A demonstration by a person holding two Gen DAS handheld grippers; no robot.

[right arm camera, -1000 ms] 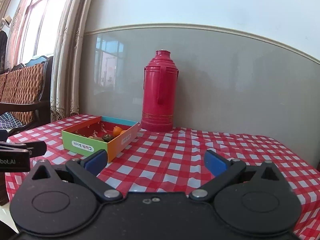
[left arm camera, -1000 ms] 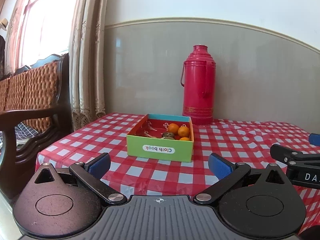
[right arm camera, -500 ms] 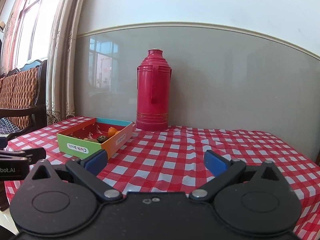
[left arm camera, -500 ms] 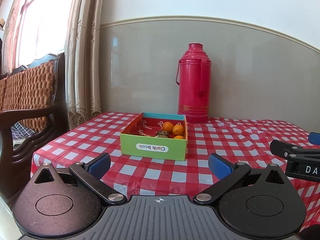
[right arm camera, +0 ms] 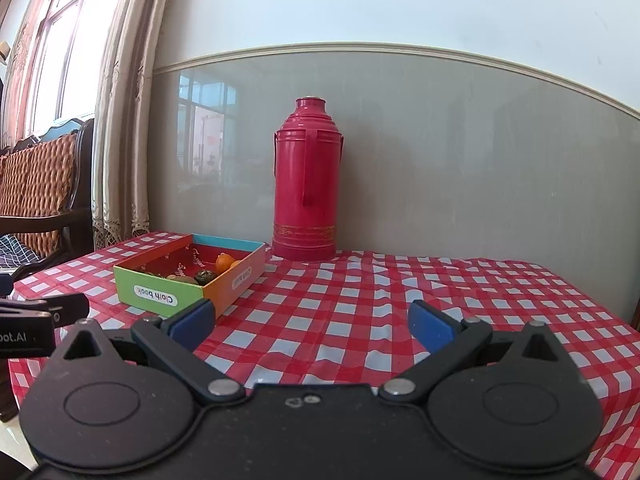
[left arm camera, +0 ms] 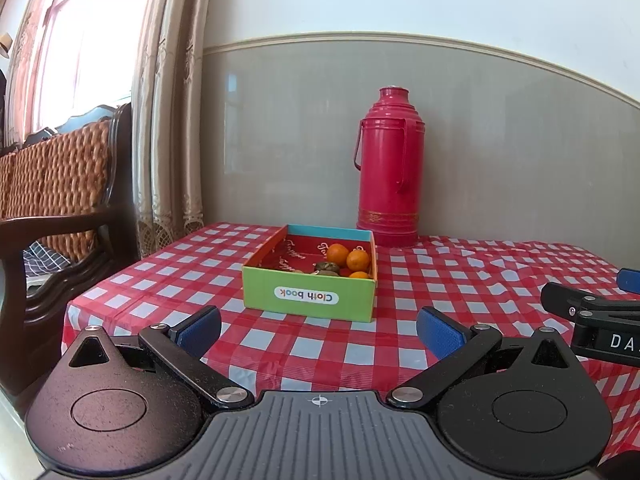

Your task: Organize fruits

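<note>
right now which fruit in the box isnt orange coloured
The dark greenish-brown fruit in the green cardboard box, lying in front of the round orange fruits; it alone is dull and dark.

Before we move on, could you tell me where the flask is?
The flask stands upright at the table's far edge against the wall, just behind the box of fruit, centre-right in the left wrist view.

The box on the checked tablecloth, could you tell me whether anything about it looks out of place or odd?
Only mildly: the box faces the cameras with its "Cloth book" label upside down. The oranges sit inside it; nothing is spilled, and the red flask stands upright behind.
</note>
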